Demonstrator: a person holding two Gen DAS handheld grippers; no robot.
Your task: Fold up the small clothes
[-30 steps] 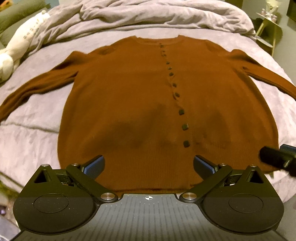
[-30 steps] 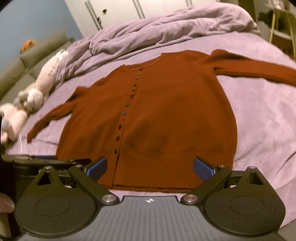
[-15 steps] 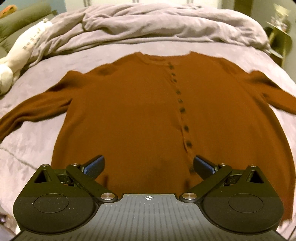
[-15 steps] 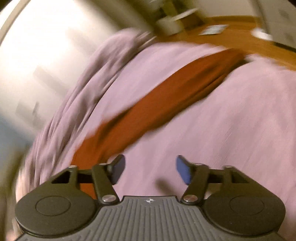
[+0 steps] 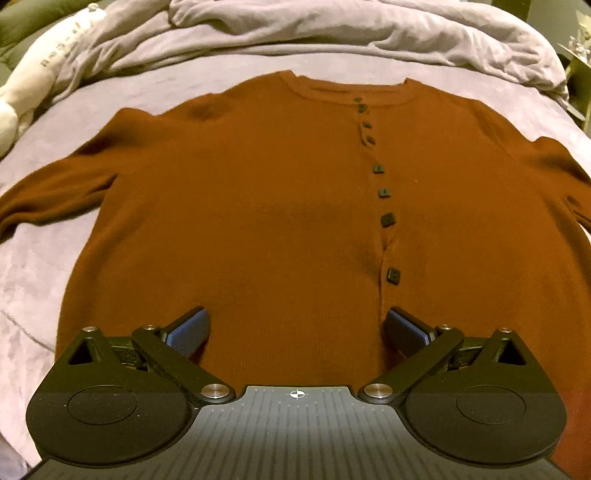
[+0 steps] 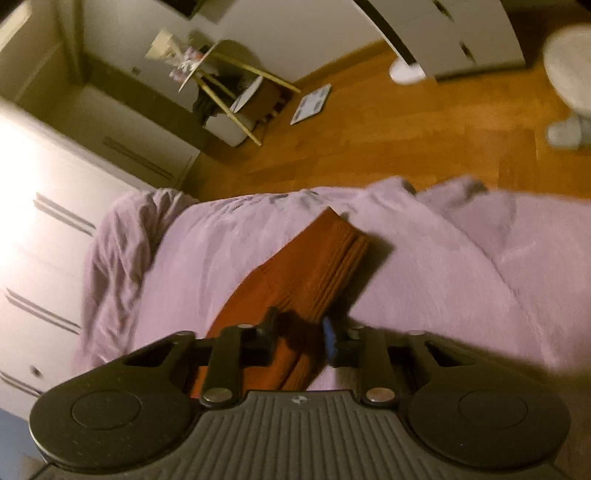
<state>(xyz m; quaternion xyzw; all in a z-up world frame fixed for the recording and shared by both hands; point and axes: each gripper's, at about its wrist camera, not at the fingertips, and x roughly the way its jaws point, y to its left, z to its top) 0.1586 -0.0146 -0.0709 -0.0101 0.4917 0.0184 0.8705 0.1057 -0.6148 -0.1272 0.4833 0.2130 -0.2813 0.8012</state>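
Observation:
A rust-brown buttoned cardigan (image 5: 277,206) lies flat, front up, on the lilac bed cover (image 5: 33,266), both sleeves spread out. My left gripper (image 5: 295,328) hovers open over the lower front, its blue pads (image 5: 188,328) either side of the fabric beside the button row (image 5: 384,192). In the right wrist view the cardigan's right sleeve (image 6: 314,266) runs to its ribbed cuff (image 6: 343,258) near the bed's edge. My right gripper (image 6: 300,332) is closing its jaws, with the sleeve bunched and pinched between the pads a little short of the cuff.
A rumpled lilac duvet (image 5: 332,33) is heaped behind the collar and a pale plush toy (image 5: 33,66) lies at the far left. Beyond the bed's edge are the wood floor (image 6: 406,140), a white wardrobe (image 6: 44,229) and a small side table (image 6: 229,85).
The right gripper swung from the cardigan's hem out to the right sleeve, rolled, and went from wide open to shut on it. The left gripper moved in lower over the cardigan's front, still open.

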